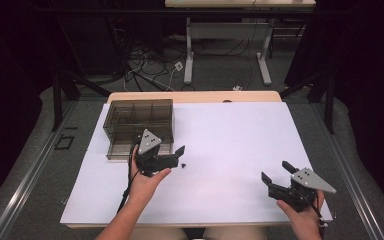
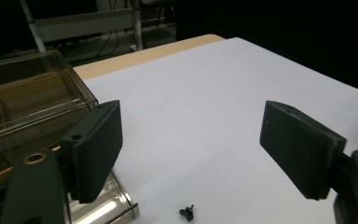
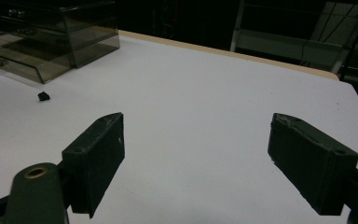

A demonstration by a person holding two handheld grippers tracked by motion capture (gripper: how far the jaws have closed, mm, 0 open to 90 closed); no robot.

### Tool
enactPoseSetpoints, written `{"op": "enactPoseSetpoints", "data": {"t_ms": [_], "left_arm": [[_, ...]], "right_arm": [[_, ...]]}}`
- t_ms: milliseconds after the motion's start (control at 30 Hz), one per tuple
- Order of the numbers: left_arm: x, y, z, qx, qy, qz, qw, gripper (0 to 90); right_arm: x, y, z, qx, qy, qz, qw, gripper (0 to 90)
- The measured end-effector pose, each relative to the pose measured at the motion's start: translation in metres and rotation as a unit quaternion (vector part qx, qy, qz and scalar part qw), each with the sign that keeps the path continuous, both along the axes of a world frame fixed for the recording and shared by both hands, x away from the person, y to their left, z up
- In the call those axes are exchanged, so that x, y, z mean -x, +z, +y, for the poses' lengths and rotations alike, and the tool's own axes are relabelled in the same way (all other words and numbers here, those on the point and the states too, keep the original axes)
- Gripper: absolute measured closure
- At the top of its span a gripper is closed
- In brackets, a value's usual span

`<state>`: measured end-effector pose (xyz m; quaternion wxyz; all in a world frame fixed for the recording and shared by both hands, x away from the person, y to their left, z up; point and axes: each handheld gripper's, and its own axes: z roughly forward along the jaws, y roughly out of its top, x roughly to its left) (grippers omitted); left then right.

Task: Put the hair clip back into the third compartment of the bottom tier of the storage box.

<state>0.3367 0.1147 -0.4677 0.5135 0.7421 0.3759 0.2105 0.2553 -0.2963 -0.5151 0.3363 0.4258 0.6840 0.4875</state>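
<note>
Your left gripper (image 1: 172,156) is low over the white table (image 1: 230,150), right next to the little black part (image 1: 184,165). Its jaws are spread wide w/ nothing btwn them. In the left gripper view the black part (image 2: 187,213) sits on the sheet near the bottom edge, a bit nearer the left jaw than the right, not touched yet.

Just beside it, on the left, is the see-through drawer box (image 1: 139,126). Its bottom drawer (image 2: 102,205) looks pulled out toward you, so I think the part is meant to go in there.

Your right gripper (image 1: 275,177) waits well apart, near the front right of the table. Jaws also spread, holding nothing. From the right gripper view you can see the black part (image 3: 44,96) far off, next to the box (image 3: 51,42).

Step now, I'd guess: getting ready to pick up the part. It's not grabbed.

Next move: bring the left gripper down so the part sits btwn the jaws, then squeeze slow. The part is tiny, so aim well. It could slip or flick away if one jaw bumps it first. Don't knock the drawer.
</note>
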Motion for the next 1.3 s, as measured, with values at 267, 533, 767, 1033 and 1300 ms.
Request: {"op": "enactPoseSetpoints", "data": {"t_ms": [267,533,767,1033,1300], "left_arm": [[-0.009,-0.013,-0.010,-0.018,0.005,0.013,0.9997,26.5],[-0.016,-0.025,-0.019,-0.045,-0.008,0.039,0.9982,37.8],[-0.023,-0.037,-0.024,-0.077,-0.012,0.046,0.9959,38.0],[-0.028,-0.045,-0.028,-0.086,-0.028,0.065,0.9937,43.7],[-0.035,-0.054,-0.031,-0.084,-0.036,0.125,0.9880,52.7]], "right_arm": [[-0.001,-0.001,0.000,-0.001,0.000,-0.001,1.0000,18.2],[0.000,-0.001,0.000,0.000,0.003,0.008,1.0000,18.2],[-0.001,-0.001,0.000,0.001,0.006,0.007,1.0000,18.2],[-0.002,-0.002,0.000,0.002,0.008,0.006,0.9999,18.2],[-0.002,-0.002,0.001,-0.002,0.008,0.007,0.9999,18.3]]}}
